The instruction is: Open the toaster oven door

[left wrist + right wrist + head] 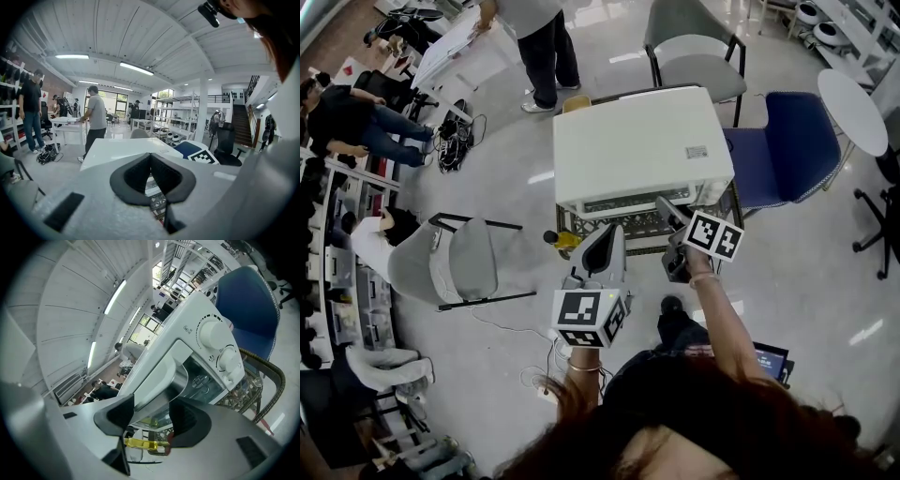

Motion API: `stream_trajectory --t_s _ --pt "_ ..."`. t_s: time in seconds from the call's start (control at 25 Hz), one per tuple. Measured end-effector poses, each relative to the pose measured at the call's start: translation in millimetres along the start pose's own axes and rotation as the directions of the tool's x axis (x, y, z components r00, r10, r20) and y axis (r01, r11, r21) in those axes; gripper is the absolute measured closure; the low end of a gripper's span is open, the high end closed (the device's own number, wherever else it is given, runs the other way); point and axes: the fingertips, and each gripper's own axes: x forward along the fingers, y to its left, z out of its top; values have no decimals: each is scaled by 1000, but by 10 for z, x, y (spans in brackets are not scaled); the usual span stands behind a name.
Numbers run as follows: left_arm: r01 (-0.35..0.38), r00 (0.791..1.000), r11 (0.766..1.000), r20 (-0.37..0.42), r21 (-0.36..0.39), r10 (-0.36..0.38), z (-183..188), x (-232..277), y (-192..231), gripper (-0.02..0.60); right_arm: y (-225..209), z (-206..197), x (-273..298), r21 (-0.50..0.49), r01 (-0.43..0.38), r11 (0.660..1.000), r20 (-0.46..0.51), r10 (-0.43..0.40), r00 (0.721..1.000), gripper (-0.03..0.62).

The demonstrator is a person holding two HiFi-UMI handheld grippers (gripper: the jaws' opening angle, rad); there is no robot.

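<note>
- the toaster oven [642,141] is white and sits on a wire stand [628,230] in the middle of the floor, its front facing the person who holds the tools.
- the right hand-held gripper [670,217] is at the oven's front, toward its right end, just below the top edge.
- in the right gripper view the right hand-held gripper [152,411] has its jaws wide apart, and the white door handle [157,376] runs through the gap between them.
- one dark pad [123,411] lies close against the handle's side. the other stands off from it, so the handle is not clamped.
- the door's top edge, with the handle on it, looks tipped out a little from the oven body. i cannot tell how far.
- two round white knobs [213,333] stand one above the other on the oven's right side, beside the glass door.
- the left hand-held gripper [607,242] hangs in front of the oven's left half, apart from it and touching nothing.
- in the left gripper view the left hand-held gripper [151,157] has its black pads meeting at the tips, with nothing between them.
- a blue chair [787,141] stands just right of the oven, and a grey chair [694,52] stands behind it.
- a small yellow thing [565,240] lies low by the stand's left corner; what it is i cannot tell.
- a person [539,47] stands well behind the oven, at a white table.
</note>
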Motion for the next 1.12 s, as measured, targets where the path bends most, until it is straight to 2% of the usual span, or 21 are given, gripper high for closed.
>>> stream_trajectory --t_s 1.12 --pt "39 999 999 11 -6 -39 -1 -125 -218 566 -37 -159 -173 -25 14 1000 -27 -15 1000 370"
